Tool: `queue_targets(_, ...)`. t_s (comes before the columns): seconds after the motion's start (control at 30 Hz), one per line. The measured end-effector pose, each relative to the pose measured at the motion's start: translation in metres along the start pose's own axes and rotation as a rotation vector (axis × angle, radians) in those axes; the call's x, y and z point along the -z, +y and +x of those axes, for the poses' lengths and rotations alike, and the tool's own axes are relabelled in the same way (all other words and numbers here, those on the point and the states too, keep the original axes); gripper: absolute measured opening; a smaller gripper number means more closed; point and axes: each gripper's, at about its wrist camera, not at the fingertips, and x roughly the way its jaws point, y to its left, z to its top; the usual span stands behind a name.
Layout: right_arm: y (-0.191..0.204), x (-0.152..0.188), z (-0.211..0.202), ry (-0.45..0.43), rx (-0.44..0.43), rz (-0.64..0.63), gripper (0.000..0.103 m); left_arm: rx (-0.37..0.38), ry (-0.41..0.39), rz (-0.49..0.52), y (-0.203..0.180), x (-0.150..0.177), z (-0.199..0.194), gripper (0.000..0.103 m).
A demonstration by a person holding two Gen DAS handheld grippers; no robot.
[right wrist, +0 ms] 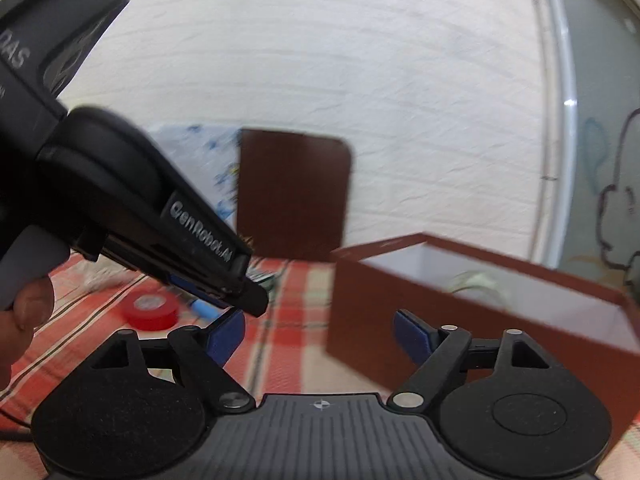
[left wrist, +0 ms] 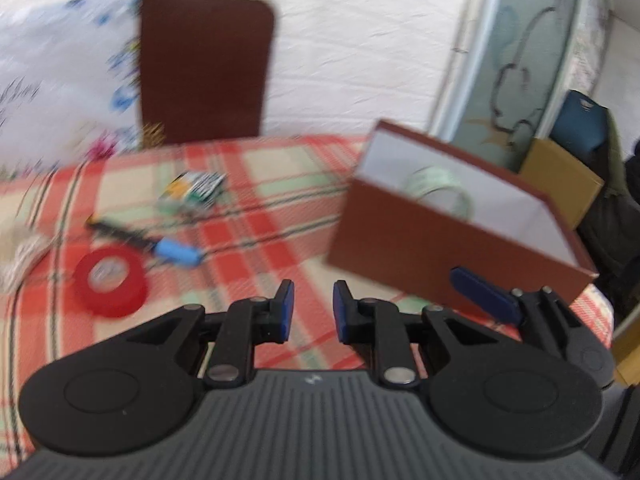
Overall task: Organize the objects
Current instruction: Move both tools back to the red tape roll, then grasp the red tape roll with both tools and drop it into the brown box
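Box [left wrist: 420,236] untouched; both hand-held grippers [left wrist: 313,306] parted, empty.

The left gripper [left wrist: 313,306] is matte black plastic, with two round, disc-like housings either side of a grey ribbed body that bears a small pale mark at its top edge. Silver rivets pin the black linkage bars, and each of its fingers [left wrist: 285,305] ends in a flat blue pad. The right gripper [right wrist: 320,334] is built alike: black discs, a grey ribbed deck with a small cross-hair mark, silver pivot pins and blue pads on its fingertips [right wrist: 229,335]. From the right wrist camera, the left gripper's side reads "GenRobot.AI" in grey letters, with a pale grey trigger behind it. The left hand [right wrist: 20,320] shows bare skin and a thumbnail.
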Motion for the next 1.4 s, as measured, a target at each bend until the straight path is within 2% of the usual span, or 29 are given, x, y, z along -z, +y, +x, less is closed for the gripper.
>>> queue_targets(0.13, 0.021, 0.001, 0.017, 0.076, -0.074, -0.039, 0.076, -0.096, 0.043, -0.081, 0.043, 0.016, 0.001, 0.024)
queue_targets(0.33, 0.039, -0.001, 0.054, 0.173, -0.177, -0.053, 0.071, -0.204, 0.058, -0.202, 0.103, 0.029, -0.005, 0.024)
queue_targets(0.47, 0.063, -0.005, 0.079, 0.229, -0.262, -0.099, 0.064, -0.237, 0.058, -0.285, 0.138, 0.029, -0.006, 0.024)
queue_targets(0.6, 0.085, -0.011, 0.107, 0.260, -0.334, -0.155, 0.063, -0.229, 0.046, -0.336, 0.159, 0.018, -0.003, 0.028)
queue_targets(0.63, 0.091, -0.015, 0.114, 0.266, -0.345, -0.162, 0.063, -0.227, 0.038, -0.338, 0.162, 0.014, -0.001, 0.031)
queue_targets(0.73, 0.104, -0.023, 0.135, 0.292, -0.380, -0.167, 0.063, -0.208, 0.022, -0.327, 0.166, -0.001, 0.009, 0.031)
queue_targets(1.0, 0.116, -0.029, 0.167, 0.328, -0.446, -0.127, 0.070, -0.176, 0.066, -0.264, 0.167, -0.019, 0.049, 0.032)
queue_targets(1.07, 0.112, -0.029, 0.168, 0.331, -0.454, -0.110, 0.070, -0.172, 0.092, -0.252, 0.164, -0.016, 0.055, 0.029)
queue_targets(1.13, 0.112, -0.028, 0.164, 0.328, -0.453, -0.115, 0.070, -0.194, 0.069, -0.202, 0.155, -0.011, 0.052, 0.029)
queue_targets(1.2, 0.113, -0.028, 0.159, 0.324, -0.451, -0.132, 0.070, -0.202, 0.070, -0.195, 0.151, -0.007, 0.047, 0.029)
queue_targets(1.4, 0.103, -0.020, 0.120, 0.338, -0.439, -0.131, 0.070, -0.144, 0.097, -0.205, 0.132, 0.013, 0.026, 0.029)
